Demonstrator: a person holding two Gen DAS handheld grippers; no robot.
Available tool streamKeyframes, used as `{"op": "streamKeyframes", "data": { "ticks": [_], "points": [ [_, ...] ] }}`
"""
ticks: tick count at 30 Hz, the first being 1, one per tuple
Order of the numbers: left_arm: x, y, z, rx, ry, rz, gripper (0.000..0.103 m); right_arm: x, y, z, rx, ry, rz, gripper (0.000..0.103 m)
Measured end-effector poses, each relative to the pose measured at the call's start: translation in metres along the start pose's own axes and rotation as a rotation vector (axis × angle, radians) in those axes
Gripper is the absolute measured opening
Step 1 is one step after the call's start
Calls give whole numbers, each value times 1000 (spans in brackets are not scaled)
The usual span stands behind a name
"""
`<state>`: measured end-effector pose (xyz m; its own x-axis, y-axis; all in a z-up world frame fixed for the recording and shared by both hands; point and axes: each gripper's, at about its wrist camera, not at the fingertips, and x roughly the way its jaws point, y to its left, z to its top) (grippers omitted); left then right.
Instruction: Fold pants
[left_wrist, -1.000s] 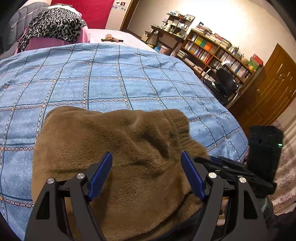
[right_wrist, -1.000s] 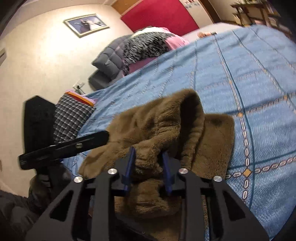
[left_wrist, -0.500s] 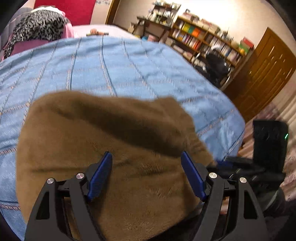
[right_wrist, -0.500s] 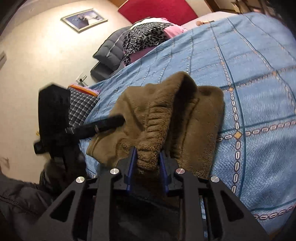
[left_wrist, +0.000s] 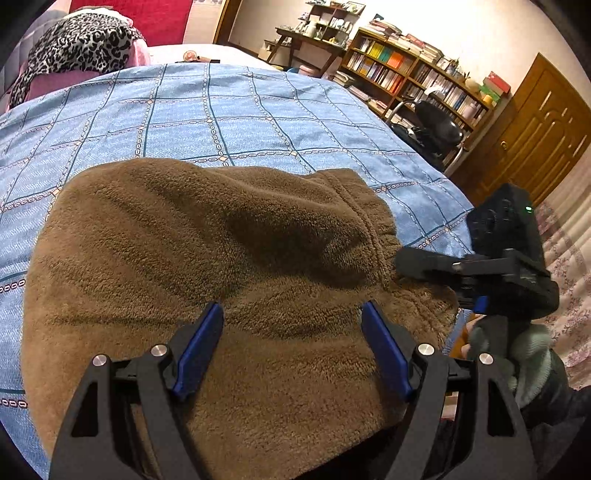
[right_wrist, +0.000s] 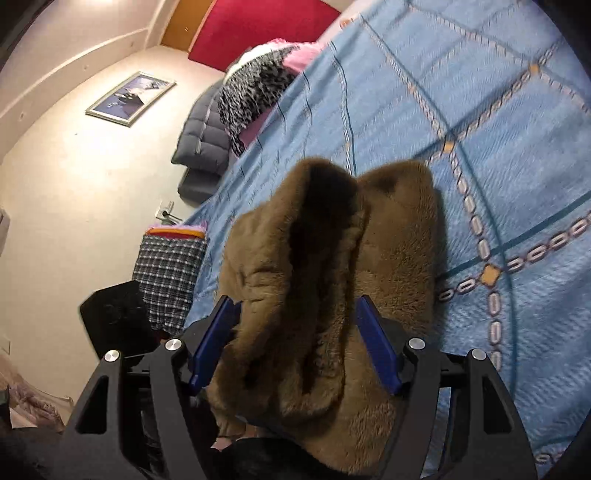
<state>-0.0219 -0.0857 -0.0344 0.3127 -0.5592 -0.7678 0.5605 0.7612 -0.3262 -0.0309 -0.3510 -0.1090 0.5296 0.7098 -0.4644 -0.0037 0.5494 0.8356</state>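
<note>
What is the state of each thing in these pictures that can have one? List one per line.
brown fleece pants: folded into a bundle on the bedspread, one fold standing up.
left gripper: open, over the pants.
right gripper: jaws opening, fleece fold between them.
blue bedspread: spread flat.
wooden door: closed.

One pair of brown fleece pants (left_wrist: 221, 266) lies bunched at the near edge of the bed; one blue checked bedspread with chain-pattern lines (left_wrist: 229, 110) covers that bed; two black two-finger grippers with blue pads are in view, the left gripper (left_wrist: 291, 347) and the right gripper (right_wrist: 295, 339); one leopard-print cloth (left_wrist: 81, 40) sits at the bed's far left corner on one pink cushion (left_wrist: 55, 81); one wooden bookshelf full of books (left_wrist: 413, 74), one black office chair (left_wrist: 436, 125), one brown wooden door (left_wrist: 535, 140); one framed picture (right_wrist: 129, 98) on the wall; one checked cloth bundle (right_wrist: 168, 273) beside the bed's left edge.
</note>
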Motion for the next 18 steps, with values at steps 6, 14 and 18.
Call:
{"op": "streamKeyframes", "data": {
  "ticks": [6,14,18],
  "points": [
    [0,0,0,0,-3,-3,77,10,10,4,-38,25,-4,62],
    [-8,1,3,-11,-17,-9,77,5,29,6,-125,-19,-30,28],
    [-18,-7,12,2,-52,-29,77,-18,47,10,-185,-85,-34,27]
  ]
}}
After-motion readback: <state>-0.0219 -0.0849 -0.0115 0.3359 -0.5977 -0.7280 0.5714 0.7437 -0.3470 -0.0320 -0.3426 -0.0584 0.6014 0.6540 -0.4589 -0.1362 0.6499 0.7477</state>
